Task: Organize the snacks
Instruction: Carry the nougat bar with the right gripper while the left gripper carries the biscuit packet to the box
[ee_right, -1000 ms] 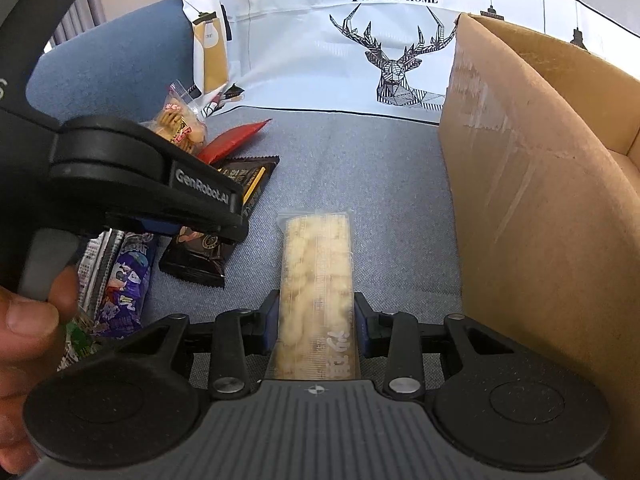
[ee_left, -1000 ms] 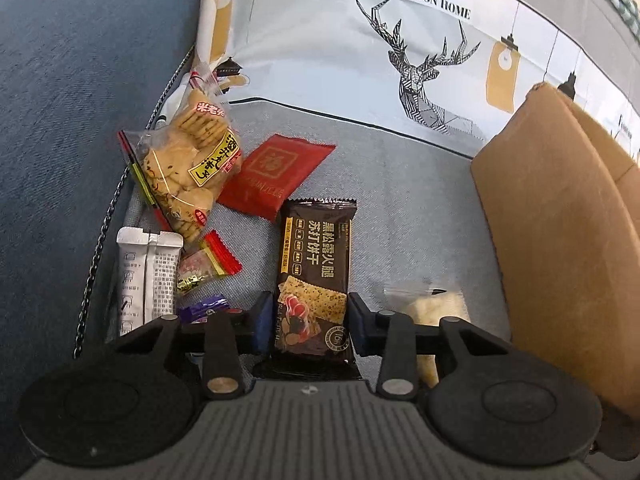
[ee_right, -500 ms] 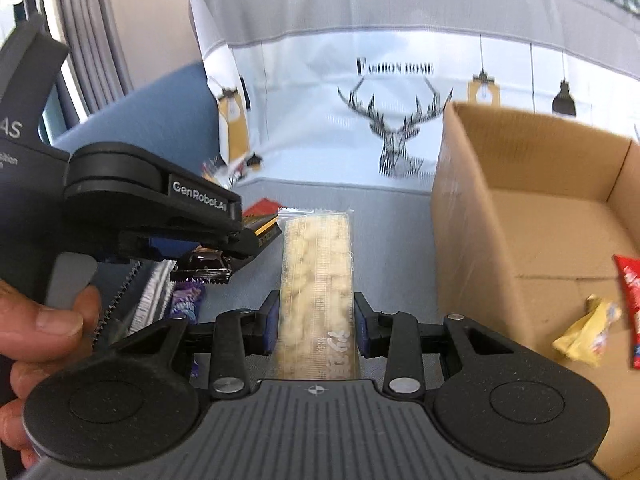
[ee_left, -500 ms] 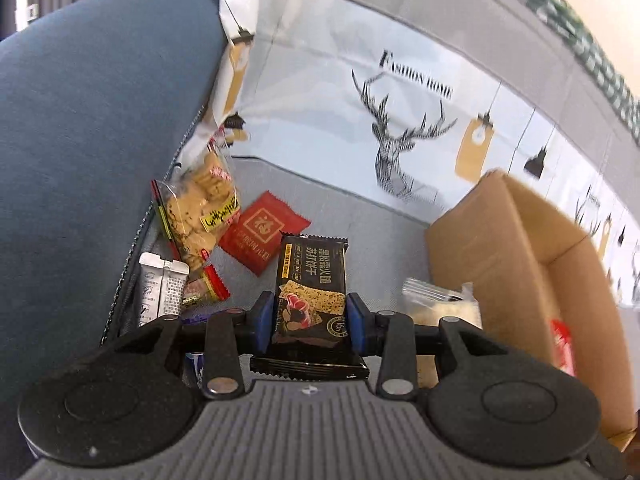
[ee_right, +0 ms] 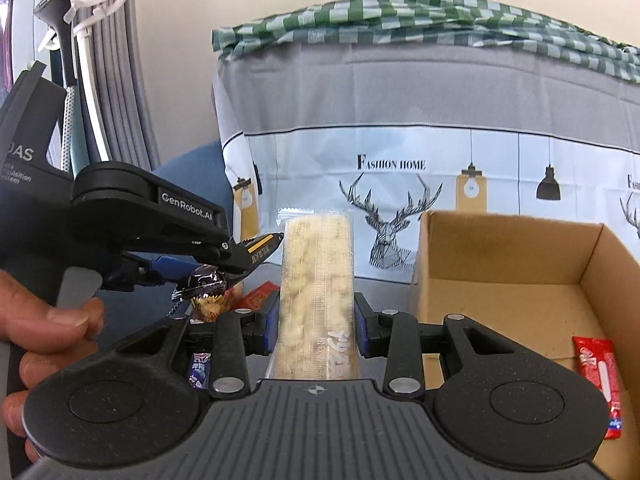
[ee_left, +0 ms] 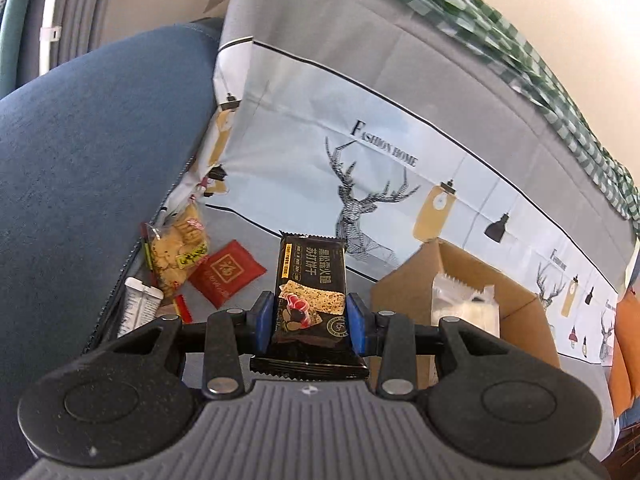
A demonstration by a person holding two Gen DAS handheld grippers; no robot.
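My left gripper [ee_left: 311, 318] is shut on a black cracker pack [ee_left: 311, 280] and holds it in the air above the sofa seat. It also shows from the side in the right wrist view [ee_right: 256, 254]. My right gripper [ee_right: 316, 328] is shut on a clear pack of pale crackers [ee_right: 316, 280], lifted, just left of the open cardboard box [ee_right: 508, 304]. That box shows in the left wrist view [ee_left: 404, 292] to the right, with the clear pack [ee_left: 464, 308] in front of it.
On the seat at left lie a biscuit bag [ee_left: 178, 248], a red sachet [ee_left: 226, 272] and white stick packs [ee_left: 138, 308]. A red wrapper [ee_right: 598, 380] lies in the box. A deer-print cover [ee_left: 380, 184] hangs on the sofa back. The blue armrest [ee_left: 88, 168] is at left.
Both grippers have risen from the seat with their packs. The view now tilts up to the sofa back, and the right gripper is nearer the box opening.
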